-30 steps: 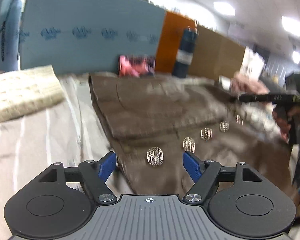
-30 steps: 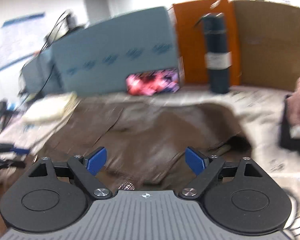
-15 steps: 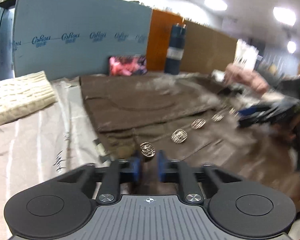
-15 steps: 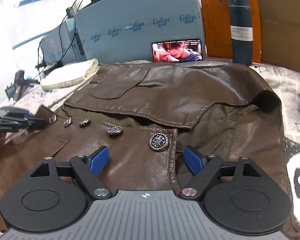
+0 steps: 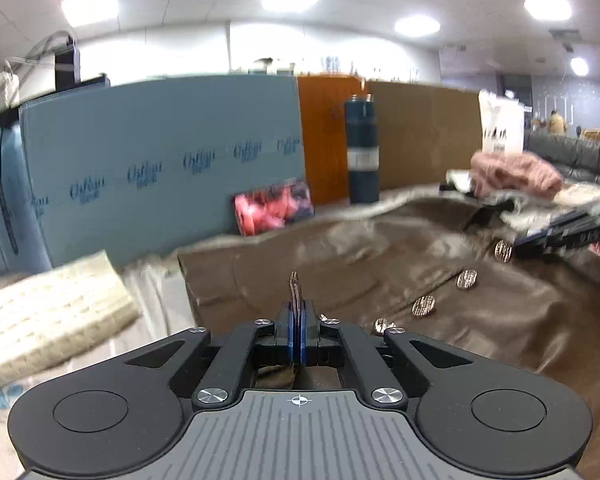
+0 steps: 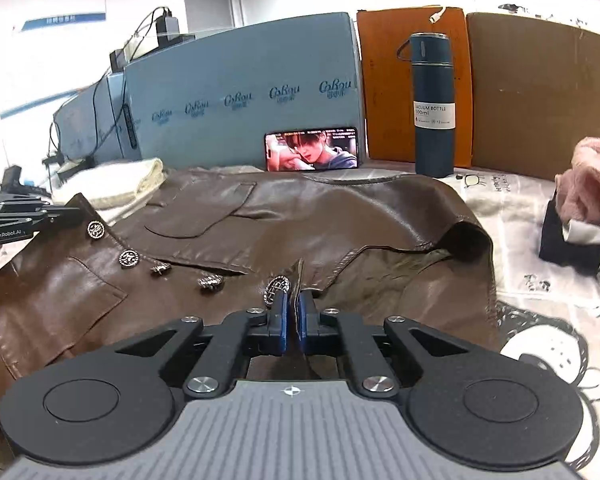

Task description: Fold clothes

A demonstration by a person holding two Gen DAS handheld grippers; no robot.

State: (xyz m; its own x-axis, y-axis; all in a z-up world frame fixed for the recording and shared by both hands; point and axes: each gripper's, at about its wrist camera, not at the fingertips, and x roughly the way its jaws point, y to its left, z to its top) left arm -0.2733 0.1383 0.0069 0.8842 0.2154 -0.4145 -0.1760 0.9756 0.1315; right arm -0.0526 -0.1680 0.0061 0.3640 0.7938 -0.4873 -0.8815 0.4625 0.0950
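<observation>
The brown jacket [image 6: 260, 216] lies spread on the table, buttoned edge pinched at both ends: left gripper [image 5: 299, 320] and right gripper [image 6: 293, 312] each clamp it. Slick leather could slip free mid-lift, or swing toward the flask [image 6: 434, 104] at one o'clock.

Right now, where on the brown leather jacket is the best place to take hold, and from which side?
On the buttoned front edge of the brown leather jacket, coming in low from the near side. That edge is thin, free and raised, so flat pads can pinch it. Both the left tool and right tool are shut on it at opposite ends of the button row.
</observation>
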